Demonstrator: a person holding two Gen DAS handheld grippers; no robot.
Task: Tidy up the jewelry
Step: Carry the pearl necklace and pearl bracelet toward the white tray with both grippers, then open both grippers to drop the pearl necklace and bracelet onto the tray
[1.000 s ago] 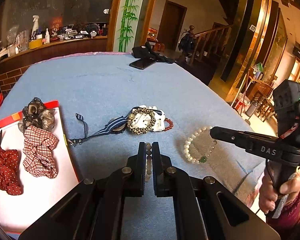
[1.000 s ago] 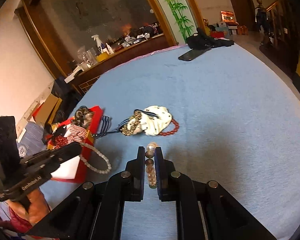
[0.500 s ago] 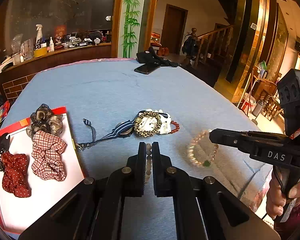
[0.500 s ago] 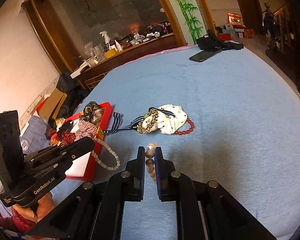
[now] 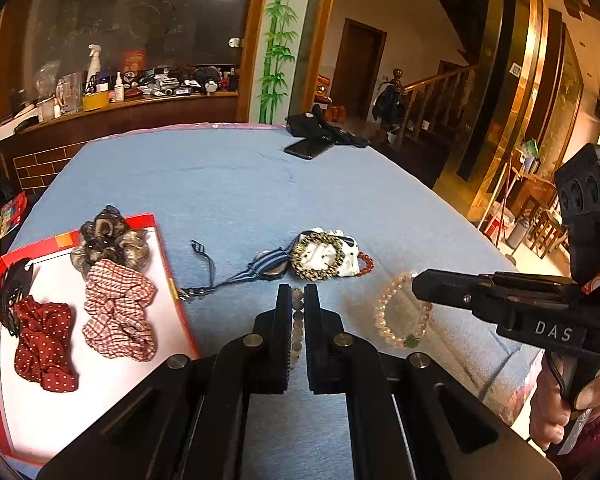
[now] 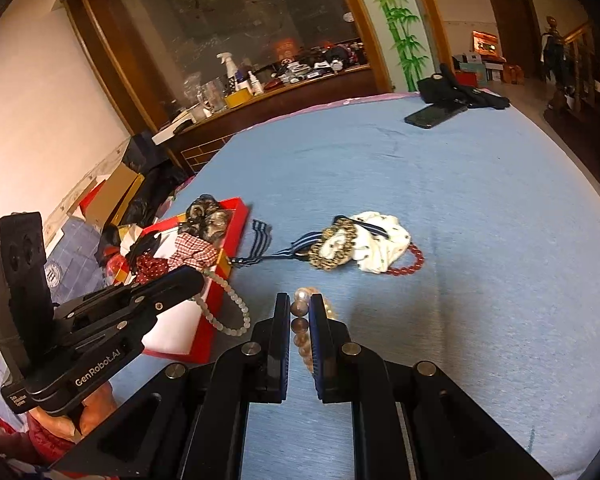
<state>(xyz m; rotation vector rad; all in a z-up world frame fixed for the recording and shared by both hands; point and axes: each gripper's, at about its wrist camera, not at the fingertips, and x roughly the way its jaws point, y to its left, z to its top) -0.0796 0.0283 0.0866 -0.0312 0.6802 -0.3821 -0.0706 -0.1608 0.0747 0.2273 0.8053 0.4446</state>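
Above the blue cloth-covered counter [image 5: 228, 184], the left gripper [image 5: 298, 300] pinches a grey bead bracelet [image 6: 224, 308] and the right gripper [image 6: 300, 306] a pinkish pearl bracelet [image 5: 400, 312], both hanging free. The smooth round beads could slip from the narrow pads, or an elastic snag, before reaching the red-rimmed tray [image 5: 164, 248] of soft fabric scrunchies [image 5: 118, 312].
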